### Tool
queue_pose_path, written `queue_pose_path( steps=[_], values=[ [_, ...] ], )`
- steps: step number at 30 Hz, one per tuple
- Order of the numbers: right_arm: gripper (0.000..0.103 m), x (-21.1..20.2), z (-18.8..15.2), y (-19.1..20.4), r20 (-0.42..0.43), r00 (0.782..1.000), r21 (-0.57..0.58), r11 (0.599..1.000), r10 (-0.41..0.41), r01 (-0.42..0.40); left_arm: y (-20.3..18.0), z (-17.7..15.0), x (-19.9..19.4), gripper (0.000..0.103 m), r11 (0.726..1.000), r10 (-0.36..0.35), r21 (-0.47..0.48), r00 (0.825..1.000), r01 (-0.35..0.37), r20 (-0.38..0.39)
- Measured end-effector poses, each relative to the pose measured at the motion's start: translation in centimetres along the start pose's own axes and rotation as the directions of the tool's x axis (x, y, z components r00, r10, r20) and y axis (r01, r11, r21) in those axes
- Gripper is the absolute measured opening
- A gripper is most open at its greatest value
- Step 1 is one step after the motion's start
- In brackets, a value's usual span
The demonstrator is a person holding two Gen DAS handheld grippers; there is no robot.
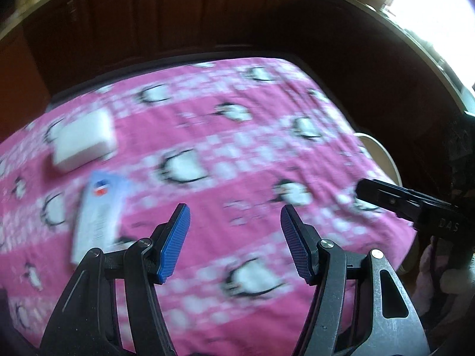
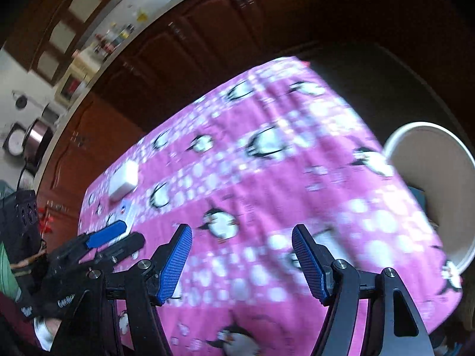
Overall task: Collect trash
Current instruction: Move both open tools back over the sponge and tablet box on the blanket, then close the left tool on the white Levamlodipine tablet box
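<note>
A white box-like piece of trash (image 1: 83, 141) lies at the far left of the table, which is covered with a pink penguin cloth (image 1: 237, 154). A flat light-blue wrapper or leaflet (image 1: 99, 210) lies just in front of it. My left gripper (image 1: 234, 222) is open and empty above the cloth, to the right of the leaflet. My right gripper (image 2: 242, 244) is open and empty over the cloth. The white box (image 2: 123, 181) and the leaflet (image 2: 126, 209) also show in the right wrist view, beyond the left gripper's fingers (image 2: 107, 234). All views are blurred.
A white round bin (image 2: 430, 184) stands beside the table's right edge, and its rim shows in the left wrist view (image 1: 383, 154). Dark wooden cabinets (image 1: 178, 17) run behind the table under a counter with kitchen items. The right gripper's fingers (image 1: 386, 198) enter the left view from the right.
</note>
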State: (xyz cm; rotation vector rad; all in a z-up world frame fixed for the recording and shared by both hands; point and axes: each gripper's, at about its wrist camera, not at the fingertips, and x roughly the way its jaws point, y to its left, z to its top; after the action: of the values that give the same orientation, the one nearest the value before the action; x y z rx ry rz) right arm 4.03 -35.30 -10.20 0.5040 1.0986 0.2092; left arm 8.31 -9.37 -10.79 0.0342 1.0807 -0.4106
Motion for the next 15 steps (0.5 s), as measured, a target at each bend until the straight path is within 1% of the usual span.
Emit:
queue_pose_path(
  steps=[5,8,10,15],
  values=[
    [0.069,2.3,-0.2,2.9,-0.048,0.999,-0.057,0.998,0.016,-0.019,5.7,-0.8,-0.5,0.066,0.994,0.082,-0.07,0.997,-0.082,-0.014],
    [0.069,3.4,-0.2,4.4,-0.07,0.997,-0.082,0.996,0.019,-0.025,8.4,-1.1,0.4,0.067,0.986,0.137,-0.094,0.99,-0.14,-0.036],
    [0.069,3.8,-0.1,5.1,-0.079,0.997,-0.096,0.995,0.018,-0.026,10.0,-1.2,1.2,0.067,0.977,0.18,-0.102,0.982,-0.185,-0.051],
    [0.07,5.4,0.1,7.0,-0.108,0.994,-0.128,0.991,0.014,-0.028,11.3,-1.4,3.4,0.067,0.976,0.188,-0.095,0.977,-0.198,-0.103]
  ],
)
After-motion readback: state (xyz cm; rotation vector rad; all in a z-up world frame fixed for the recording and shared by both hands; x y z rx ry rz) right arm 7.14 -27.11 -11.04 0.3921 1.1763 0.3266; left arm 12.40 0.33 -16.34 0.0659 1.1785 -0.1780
